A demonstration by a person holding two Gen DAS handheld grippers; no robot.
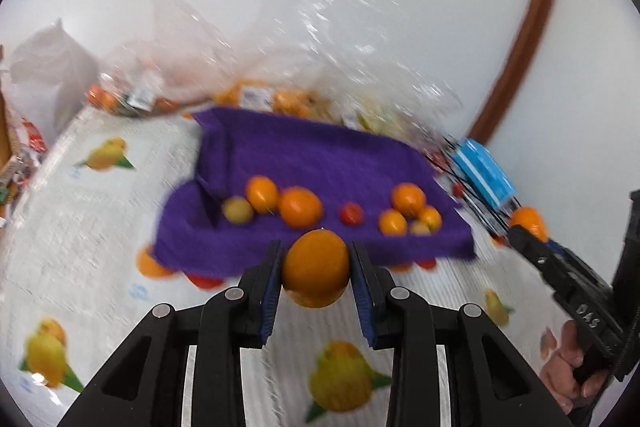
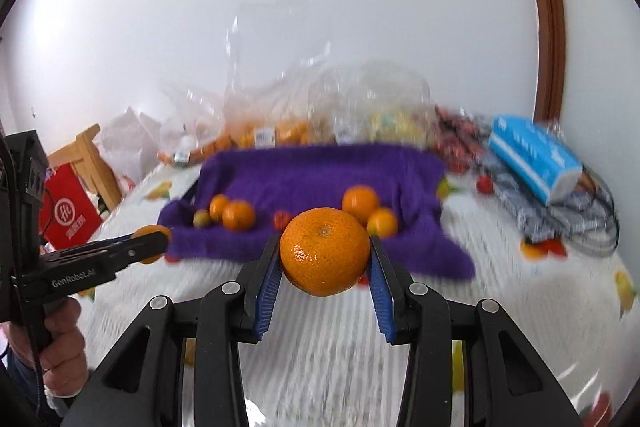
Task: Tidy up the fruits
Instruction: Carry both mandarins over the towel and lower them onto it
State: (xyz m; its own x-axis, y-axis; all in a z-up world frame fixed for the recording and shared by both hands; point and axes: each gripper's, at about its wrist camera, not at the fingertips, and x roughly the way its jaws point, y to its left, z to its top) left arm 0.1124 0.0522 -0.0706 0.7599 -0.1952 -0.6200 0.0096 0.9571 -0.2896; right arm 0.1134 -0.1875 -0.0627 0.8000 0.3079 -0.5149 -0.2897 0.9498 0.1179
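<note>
Fruit-print tabletop [image 2: 328, 339] runs to a white wall, purple towel [image 1: 320, 163] mid-frame. Left tongs [image 1: 316, 267] pinch an orange [image 1: 316, 269]; right tongs [image 2: 325, 255] pinch a mandarin [image 2: 324, 251]. Bags [image 1: 304, 67] at the back are blurred.

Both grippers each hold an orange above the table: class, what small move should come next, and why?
Probably carry the left gripper with its orange forward over the purple towel, toward the loose oranges already there. The right gripper likewise holds an orange.

Fruit-print tablecloth [image 2: 328, 339] bears purple towel [image 2: 320, 171]; apparently bagged fruit [image 2: 280, 131].
</note>
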